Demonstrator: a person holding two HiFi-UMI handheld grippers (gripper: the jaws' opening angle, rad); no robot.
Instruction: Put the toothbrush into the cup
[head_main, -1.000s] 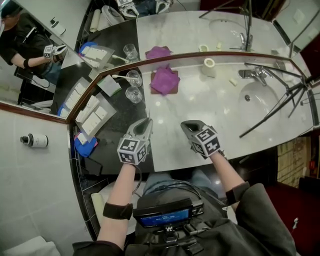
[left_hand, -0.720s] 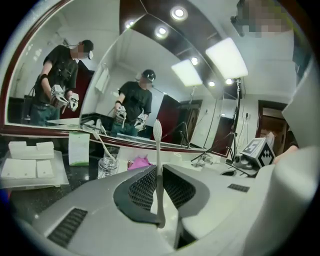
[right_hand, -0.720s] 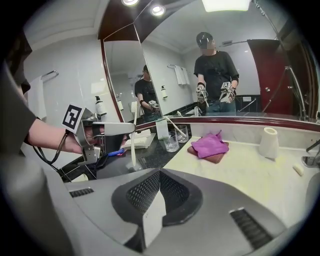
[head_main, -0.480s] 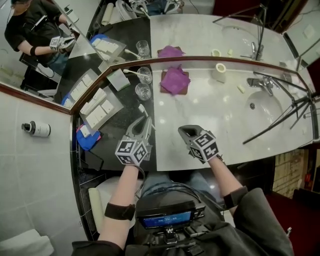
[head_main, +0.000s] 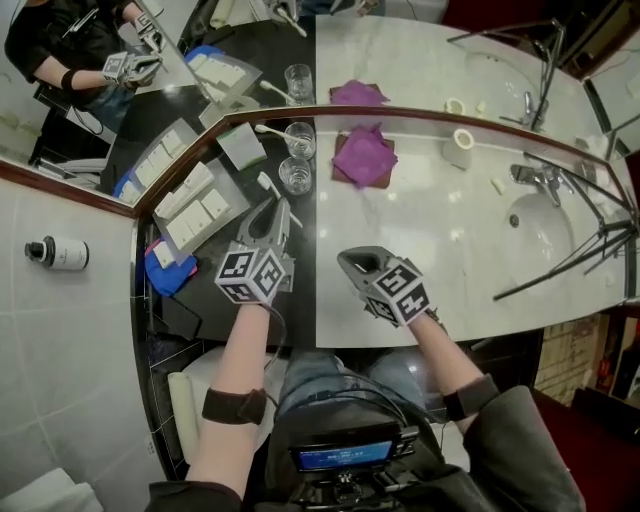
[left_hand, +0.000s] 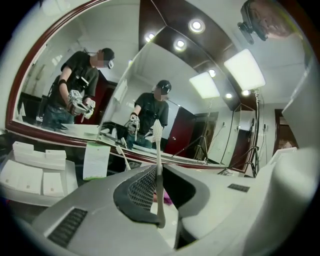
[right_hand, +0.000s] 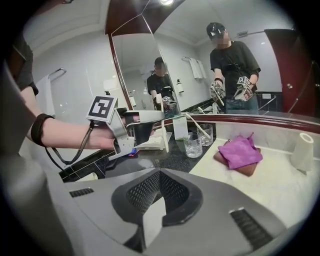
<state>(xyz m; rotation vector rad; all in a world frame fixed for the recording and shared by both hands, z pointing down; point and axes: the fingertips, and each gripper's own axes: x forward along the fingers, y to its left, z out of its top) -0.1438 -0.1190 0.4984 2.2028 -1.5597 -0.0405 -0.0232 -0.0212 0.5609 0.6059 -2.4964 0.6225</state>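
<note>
My left gripper (head_main: 274, 212) is shut on the handle of a white toothbrush (head_main: 267, 185), whose bristle end points away from me. In the left gripper view the toothbrush (left_hand: 158, 150) stands upright between the jaws of the left gripper (left_hand: 159, 175). An empty glass cup (head_main: 295, 175) stands just right of the brush head on the dark counter. Behind it a second glass (head_main: 299, 138) holds another toothbrush. The right gripper view shows the left gripper (right_hand: 142, 121) left of the empty cup (right_hand: 192, 145). My right gripper (head_main: 348, 261) is shut and holds nothing, low over the white counter.
A tray of white packets (head_main: 190, 205) and a blue item (head_main: 163, 268) lie left of the cups. A purple cloth (head_main: 362, 155), a white roll (head_main: 460, 145), the faucet (head_main: 535, 176) and the sink (head_main: 545, 225) lie to the right. Mirrors line the back edge.
Both grippers have moved left along the counter. The left one, still holding the toothbrush, has come closer to the empty cup and turned a little.
</note>
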